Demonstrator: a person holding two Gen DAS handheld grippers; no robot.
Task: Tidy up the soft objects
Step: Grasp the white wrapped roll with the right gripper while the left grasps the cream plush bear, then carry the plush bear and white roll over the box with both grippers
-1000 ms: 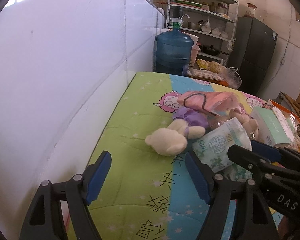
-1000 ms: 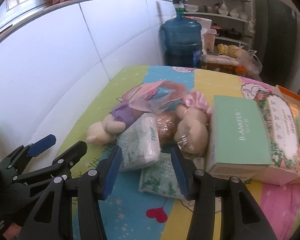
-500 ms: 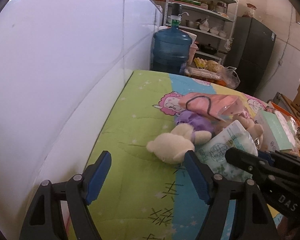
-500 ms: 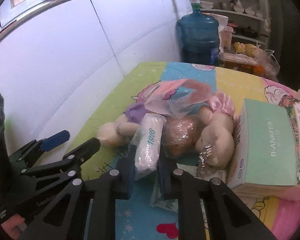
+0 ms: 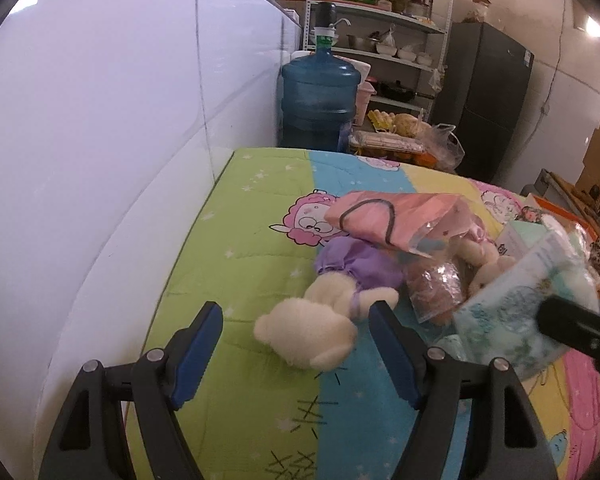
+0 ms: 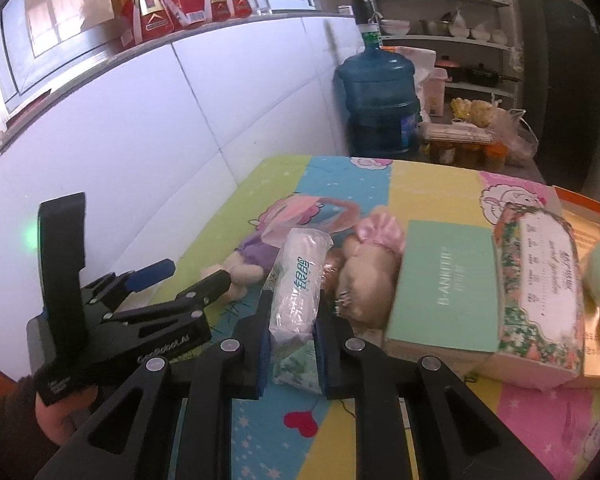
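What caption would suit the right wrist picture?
Right gripper clamps a clear-wrapped white tissue pack above a colourful cartoon-print quilt.

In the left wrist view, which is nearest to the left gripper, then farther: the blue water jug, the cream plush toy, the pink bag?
1. Cream plush toy, just ahead of the open left gripper.
2. Pink bag, behind the toy, to the right.
3. Blue water jug, beyond the table's far end.

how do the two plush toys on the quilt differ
The purple-dressed plush toy lies nearer the wall, cream, with a leg reaching toward the open left gripper. The pink-dressed plush toy is tan and lies against the mint green box. Both lie flat on the quilt, partly under a pink plastic bag.
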